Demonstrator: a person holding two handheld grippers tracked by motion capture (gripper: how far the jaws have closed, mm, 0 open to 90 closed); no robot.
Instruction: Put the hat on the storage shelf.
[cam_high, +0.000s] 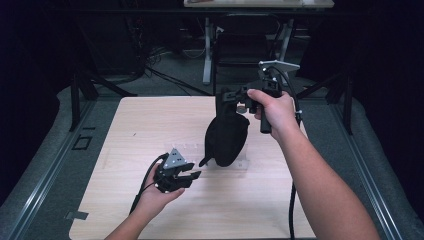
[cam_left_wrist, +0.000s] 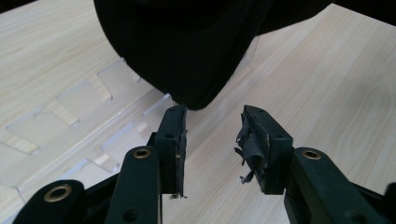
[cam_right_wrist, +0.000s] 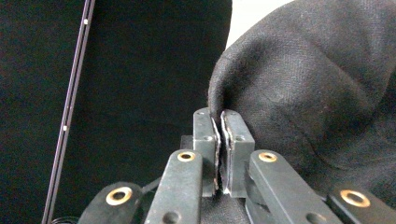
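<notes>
High view: right tongs (cam_high: 231, 96) pinch the black cloth (cam_high: 226, 137), hanging at 12 o'clock above the desk (cam_high: 125, 130). Left gripper view: left tongs (cam_left_wrist: 212, 135) half open, empty, cloth just ahead. Right gripper view: thin pinch; cloth may slip if tugged.

The high view looks forward and down from above the person's side, taking in the whole surface (cam_high: 150, 125) from some way off. The left gripper view rides low, facing the black cloth (cam_left_wrist: 187, 51) up close (the high view shares it, hanging mid-surface); the right gripper view presses nearest against that cloth.
</notes>
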